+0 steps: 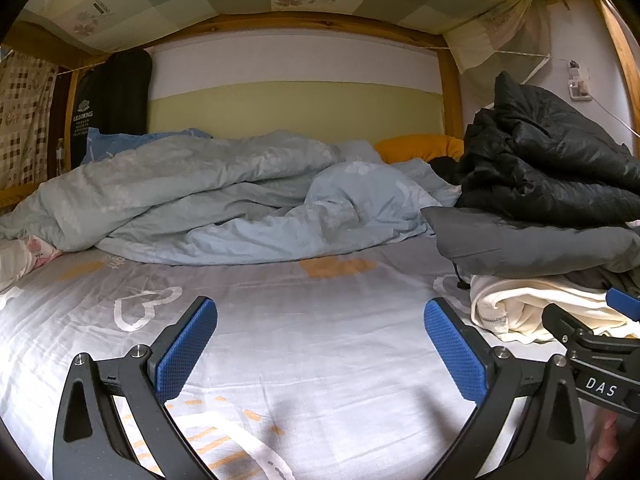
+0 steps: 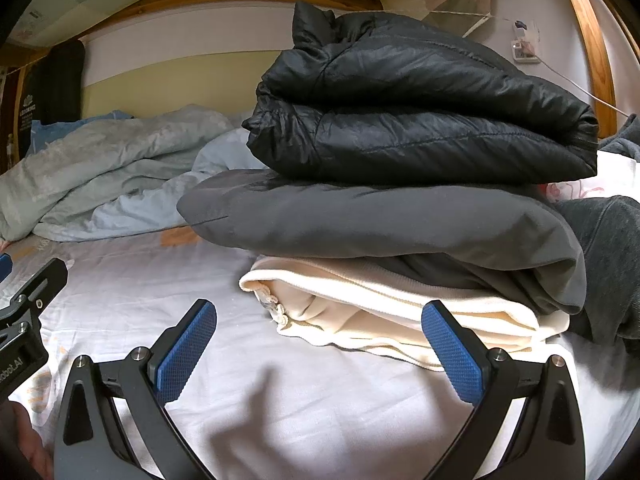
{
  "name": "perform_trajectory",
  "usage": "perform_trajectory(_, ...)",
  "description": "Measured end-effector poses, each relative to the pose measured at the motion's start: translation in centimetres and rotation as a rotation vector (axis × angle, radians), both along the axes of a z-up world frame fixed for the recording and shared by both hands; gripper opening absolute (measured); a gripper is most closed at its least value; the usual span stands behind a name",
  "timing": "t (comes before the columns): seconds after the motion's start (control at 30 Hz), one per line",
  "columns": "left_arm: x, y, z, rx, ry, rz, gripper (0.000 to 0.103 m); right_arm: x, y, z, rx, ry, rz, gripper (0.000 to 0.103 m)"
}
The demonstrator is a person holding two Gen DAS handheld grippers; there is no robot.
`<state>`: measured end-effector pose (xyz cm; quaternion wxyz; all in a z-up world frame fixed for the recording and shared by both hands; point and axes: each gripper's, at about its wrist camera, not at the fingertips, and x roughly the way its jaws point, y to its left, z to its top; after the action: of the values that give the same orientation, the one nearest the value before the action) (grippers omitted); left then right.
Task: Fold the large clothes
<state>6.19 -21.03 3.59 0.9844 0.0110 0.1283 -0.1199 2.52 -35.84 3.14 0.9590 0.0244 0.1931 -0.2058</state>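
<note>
— Looking at the bed, where do the clothes sit?

— In a stack on the white sheet (image 2: 320, 420): a cream garment (image 2: 384, 312) at the bottom, a grey jacket (image 2: 360, 216) on it, a black puffer jacket (image 2: 420, 120) on top. All three look folded. In the left wrist view the stack is at the right edge, beside a rumpled pale blue duvet (image 1: 224, 196).

— And the grippers?

— The right gripper (image 2: 320, 344) hangs just in front of the stack, its blue pads (image 2: 186, 350) spread wide and holding nothing; one pad overlaps the cream garment in the view, though contact I cannot tell. The left gripper (image 1: 320, 344) is over bare sheet, jaws wide apart too, gripping nothing.

— Anything else?

— A wooden bed frame (image 1: 280, 20) overhead.
</note>
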Motion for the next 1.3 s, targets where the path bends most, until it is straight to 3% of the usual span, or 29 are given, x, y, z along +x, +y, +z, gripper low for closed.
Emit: perform_trajectory(1.3,-0.79,0.56,0.13,-0.008,-0.002,0.009,0.103,-0.89,-0.62,0.34,0.01,-0.044,-0.027,0.103)
